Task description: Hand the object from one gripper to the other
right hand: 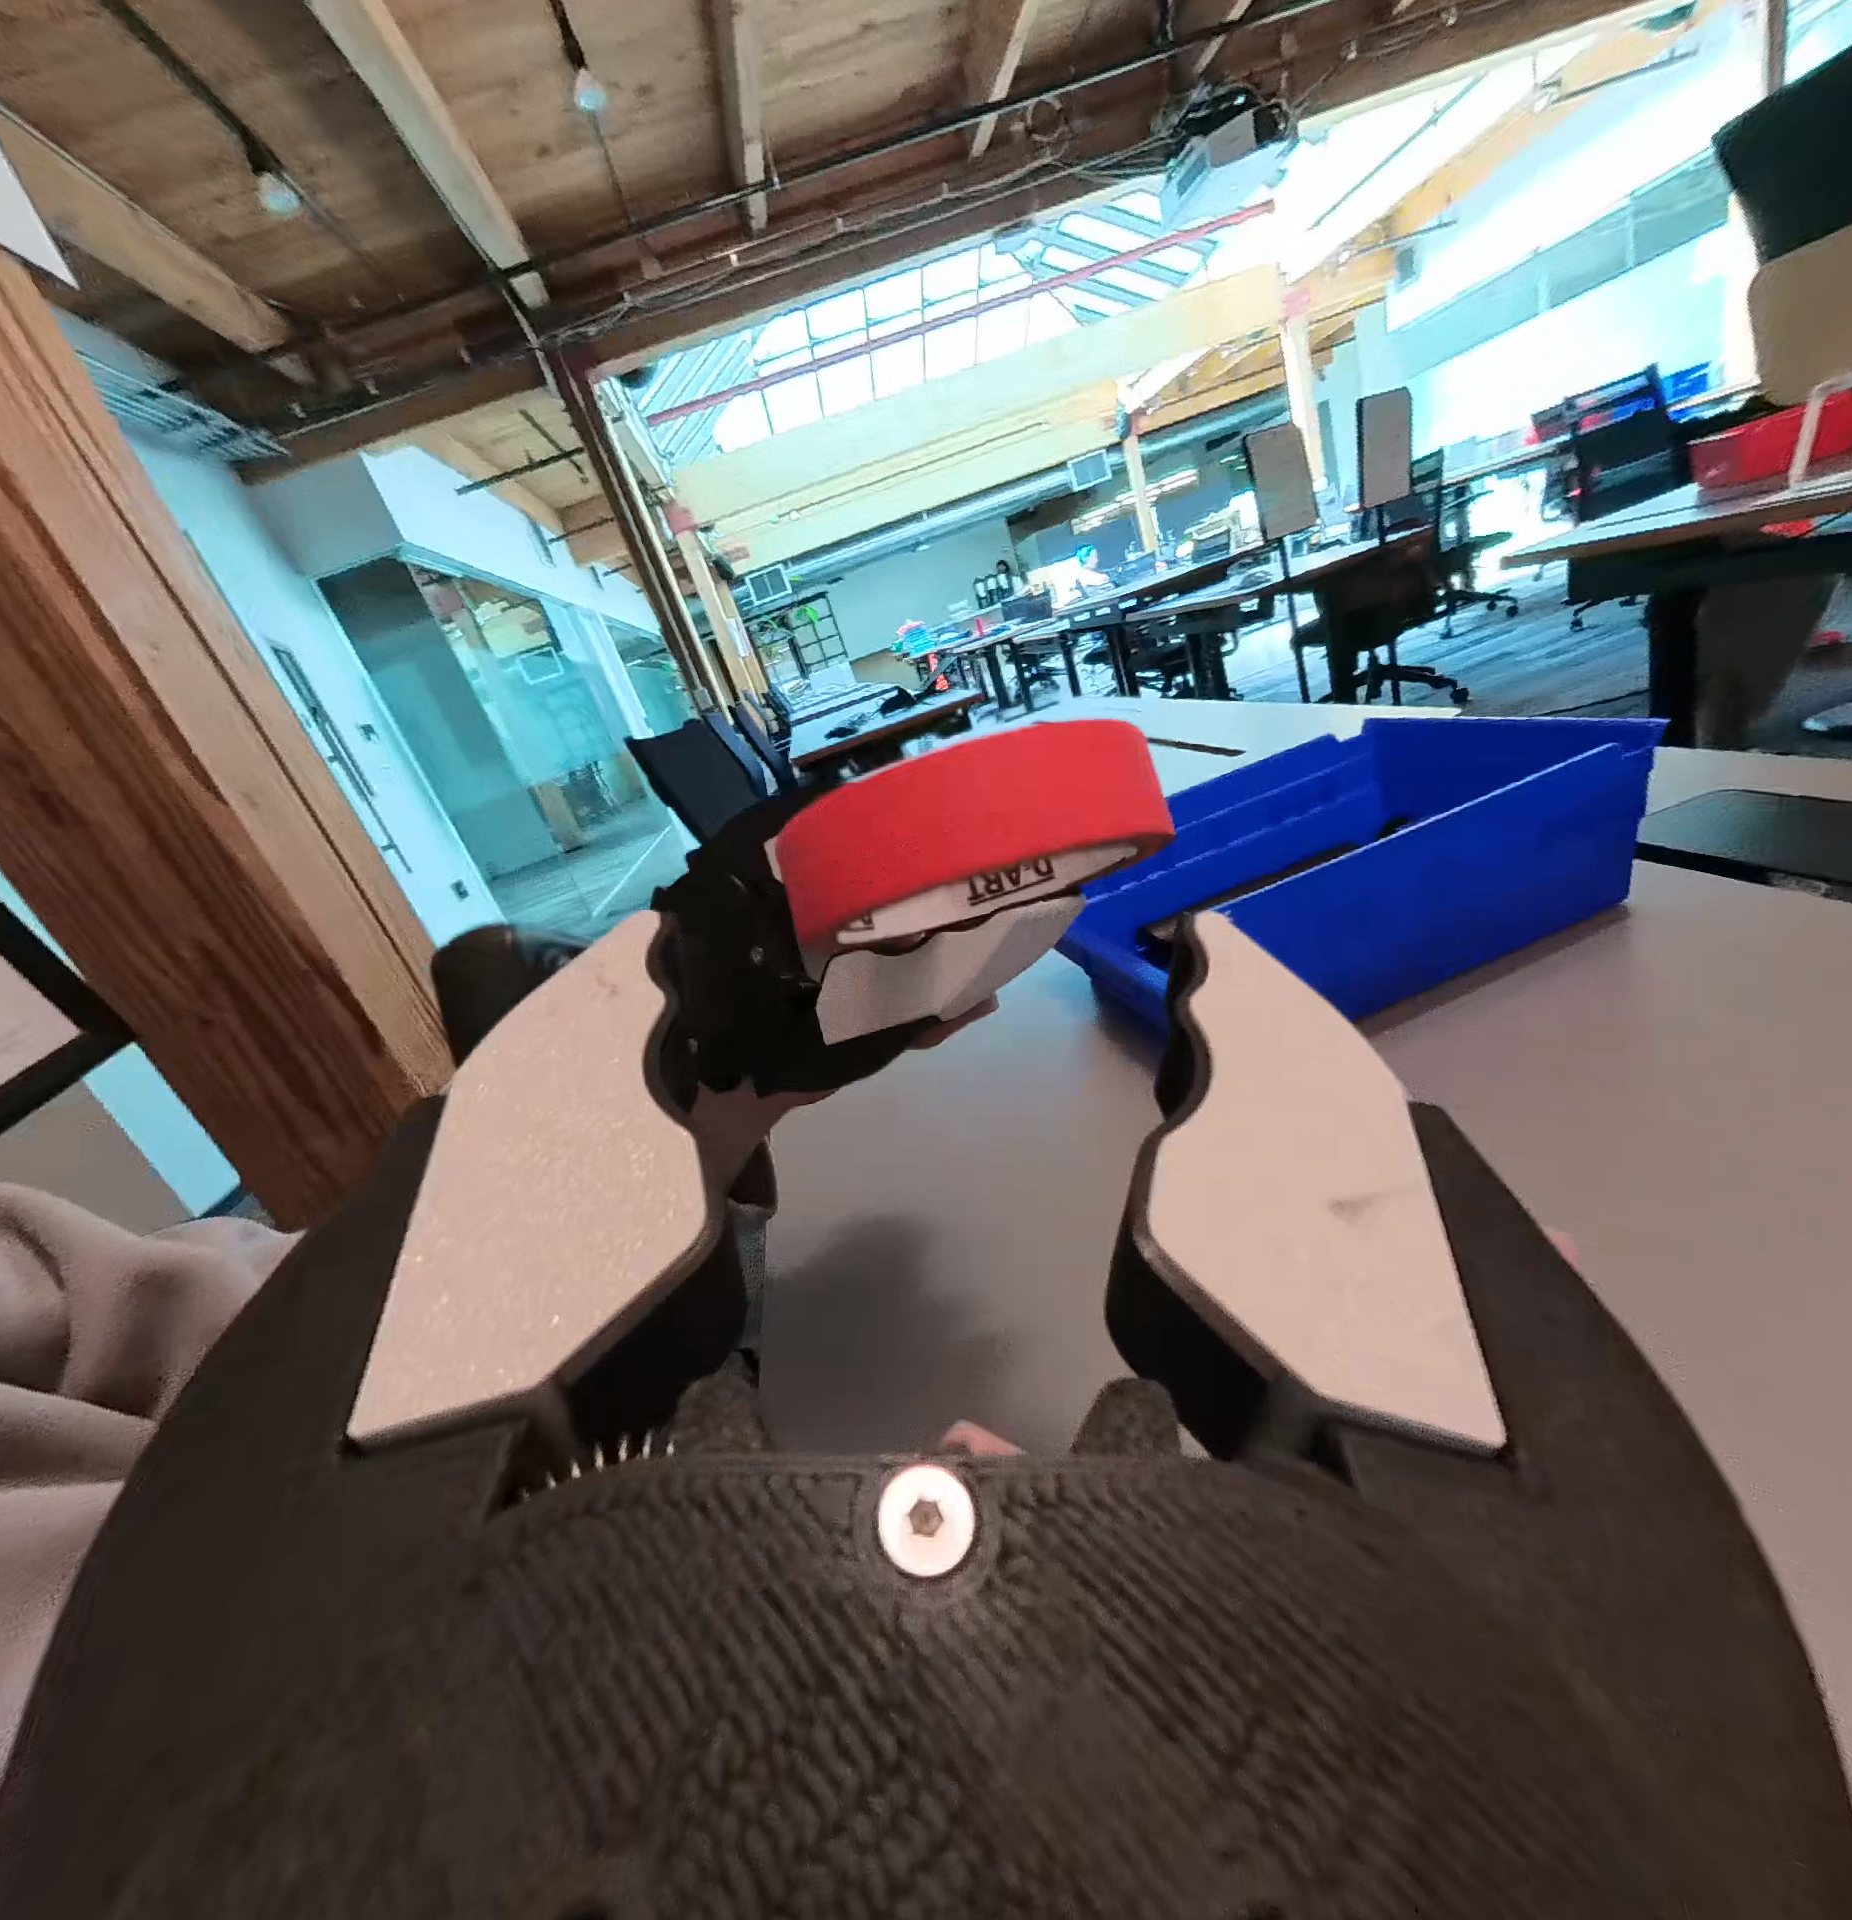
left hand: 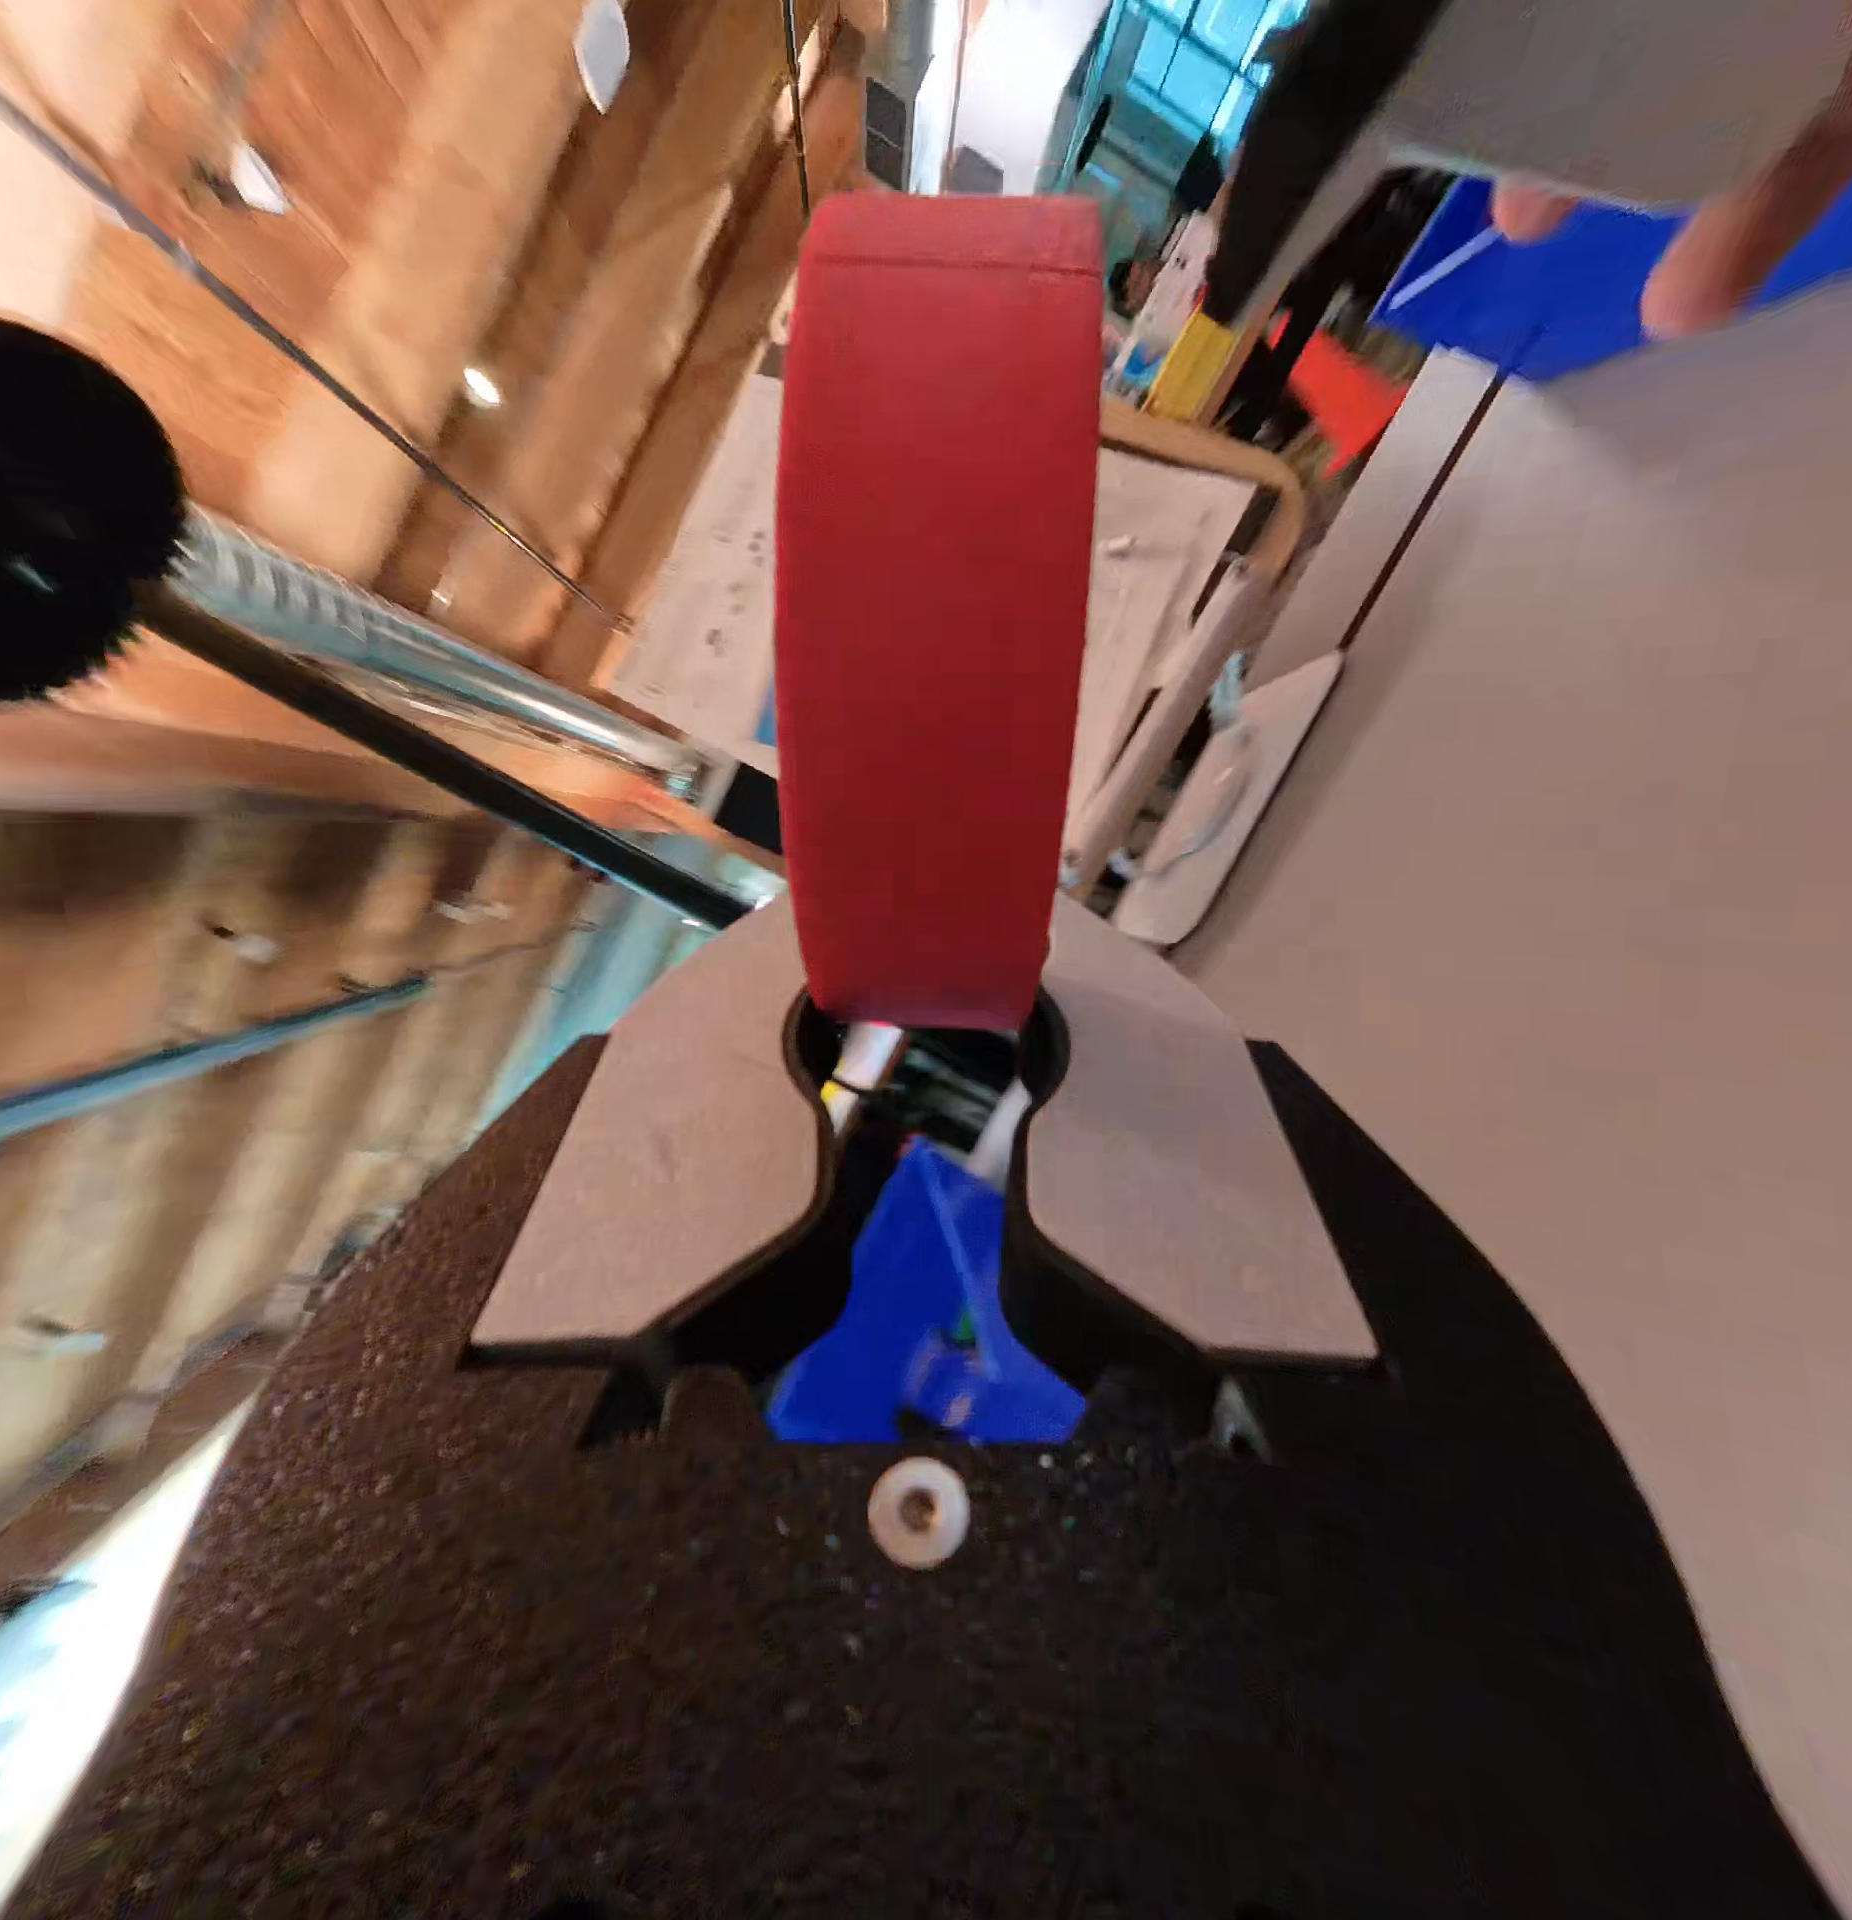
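The left gripper (left hand: 927, 1023) has its jaws closed on one roll of red tape (left hand: 937, 623), pinched at the roll's near edge so the red band stands up between the two grey pads (left hand: 683, 1153) and fills the middle of the left wrist view. From the right wrist view, the same roll (right hand: 969, 821) is held up in the air above the grey table (right hand: 1587, 1122), tilted, with a white inner core that bears dark printed lettering (there is writing, and that is all to be said of it). The left gripper (right hand: 932, 940) clamps it from below and behind.

The right gripper (right hand: 922, 956) has its jaws spread wide with nothing between them; its tips sit just short of the roll, apart from it.

Farther out, one blue bin (right hand: 1421, 883) rests on the table to the right of the roll. A thick wooden post (right hand: 122, 727) stands at the left. Beyond are rows of desks and office chairs under a timber ceiling.
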### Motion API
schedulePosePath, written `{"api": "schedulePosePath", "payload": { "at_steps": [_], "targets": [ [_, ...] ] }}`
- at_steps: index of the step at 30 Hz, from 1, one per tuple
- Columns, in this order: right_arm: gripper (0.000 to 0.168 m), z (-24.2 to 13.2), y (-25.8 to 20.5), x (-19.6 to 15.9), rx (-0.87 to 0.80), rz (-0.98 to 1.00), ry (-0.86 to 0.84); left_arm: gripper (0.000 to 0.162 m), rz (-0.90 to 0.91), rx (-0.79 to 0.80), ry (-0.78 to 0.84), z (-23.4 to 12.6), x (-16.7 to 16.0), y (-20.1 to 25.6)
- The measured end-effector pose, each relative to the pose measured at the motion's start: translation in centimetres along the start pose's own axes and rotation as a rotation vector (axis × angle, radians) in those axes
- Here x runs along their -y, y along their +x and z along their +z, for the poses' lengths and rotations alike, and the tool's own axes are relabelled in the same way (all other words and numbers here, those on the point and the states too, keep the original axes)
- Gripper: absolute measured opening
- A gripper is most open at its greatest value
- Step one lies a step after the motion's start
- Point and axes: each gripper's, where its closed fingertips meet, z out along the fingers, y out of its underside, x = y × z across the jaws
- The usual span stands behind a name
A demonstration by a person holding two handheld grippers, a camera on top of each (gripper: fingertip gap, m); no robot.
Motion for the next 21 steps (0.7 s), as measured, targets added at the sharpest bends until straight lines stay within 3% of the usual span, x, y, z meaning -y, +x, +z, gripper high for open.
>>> {"api": "schedulePosePath", "payload": {
  "at_steps": [8,13,19,21],
  "targets": [
    [0.107,1.2,0.3,-3.7,-0.072,-0.372,-0.203,0.03,0.408,0.067,0.084,-0.1,2.6,2.6],
    [0.107,1.5,1.8,-5.1,-0.189,-0.646,-0.274,0.03,0.43,0.074,0.103,-0.3,3.5,3.3],
    [0.106,1.8,1.5,-4.5,-0.216,-0.788,-0.245,0.032,0.439,0.127,0.135,-0.5,3.7,2.6],
    [0.106,1.7,1.6,-4.0,-0.259,-0.883,-0.243,0.048,0.34,0.126,0.149,-0.5,3.7,2.1]
  ]
}}
